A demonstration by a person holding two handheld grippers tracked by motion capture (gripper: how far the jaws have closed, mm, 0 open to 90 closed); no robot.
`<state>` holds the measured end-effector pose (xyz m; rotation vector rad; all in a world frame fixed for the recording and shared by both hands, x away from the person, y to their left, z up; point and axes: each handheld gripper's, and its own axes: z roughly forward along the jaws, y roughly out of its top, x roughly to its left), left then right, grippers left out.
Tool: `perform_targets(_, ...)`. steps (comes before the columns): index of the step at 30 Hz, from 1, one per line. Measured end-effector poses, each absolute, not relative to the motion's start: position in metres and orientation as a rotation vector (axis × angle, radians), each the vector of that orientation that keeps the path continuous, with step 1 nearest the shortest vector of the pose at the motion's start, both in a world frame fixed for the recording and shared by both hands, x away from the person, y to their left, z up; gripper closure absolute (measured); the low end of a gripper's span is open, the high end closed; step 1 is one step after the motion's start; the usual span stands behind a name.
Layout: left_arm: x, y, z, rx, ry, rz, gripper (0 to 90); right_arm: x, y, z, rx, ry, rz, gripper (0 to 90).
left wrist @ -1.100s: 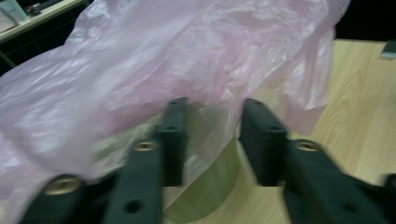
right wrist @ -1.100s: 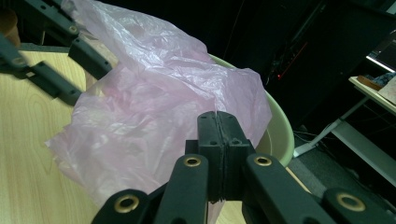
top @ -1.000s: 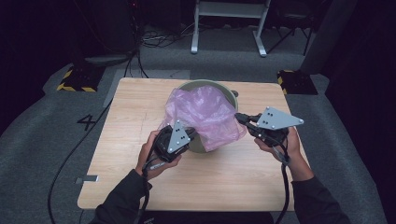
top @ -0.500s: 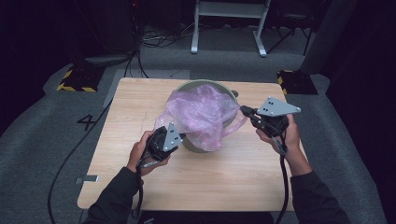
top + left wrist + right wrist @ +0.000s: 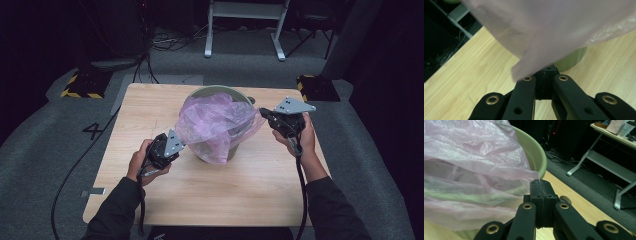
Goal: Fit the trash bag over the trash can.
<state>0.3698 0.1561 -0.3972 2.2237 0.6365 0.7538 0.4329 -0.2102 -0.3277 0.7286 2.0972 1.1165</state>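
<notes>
A thin pink plastic bag (image 5: 215, 125) is draped over a pale green bin (image 5: 235, 147) that stands in the middle of the wooden table (image 5: 150, 105). My left gripper (image 5: 176, 139) is at the bin's near left side, shut on the bag's edge (image 5: 524, 72). My right gripper (image 5: 262, 113) is at the bin's right rim, shut on the opposite edge of the bag (image 5: 534, 176). In the right gripper view the bag (image 5: 474, 170) stretches from the closed jaws across the bin's rim (image 5: 536, 155). The film hangs slack down the bin's front.
Dark carpet surrounds the table (image 5: 469, 75). A white metal frame (image 5: 245, 25) stands on the floor beyond the far edge, and yellow-black striped blocks (image 5: 80, 85) sit at both far corners. Cables trail from both grippers toward the table's near edge.
Both hands have moved outward and down, the left toward the near left, the right to the bin's right side, spreading the bag wider over the bin's mouth.
</notes>
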Motion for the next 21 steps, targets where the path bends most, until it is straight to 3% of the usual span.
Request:
perform_targets(12, 0.384, 0.188, -0.407, 2.125, 0.762, 0.703, 88.4, 0.455, -0.210, -0.342, 0.787, 2.068, 1.145, 90.0)
perform_targets(14, 0.380, 0.190, -0.407, 2.103, 0.746, 0.688, 79.2, 0.455, -0.210, -0.342, 0.790, 2.066, 1.158, 90.0)
perform_targets(16, 0.373, 0.190, -0.404, 2.080, 0.734, 0.679, 58.8, 0.454, -0.210, -0.342, 0.783, 2.064, 1.170, 90.0)
perform_targets(21, 0.348, 0.191, -0.393, 1.989, 0.687, 0.639, 20.3, 0.449, -0.211, -0.338, 0.763, 2.052, 1.187, 90.0)
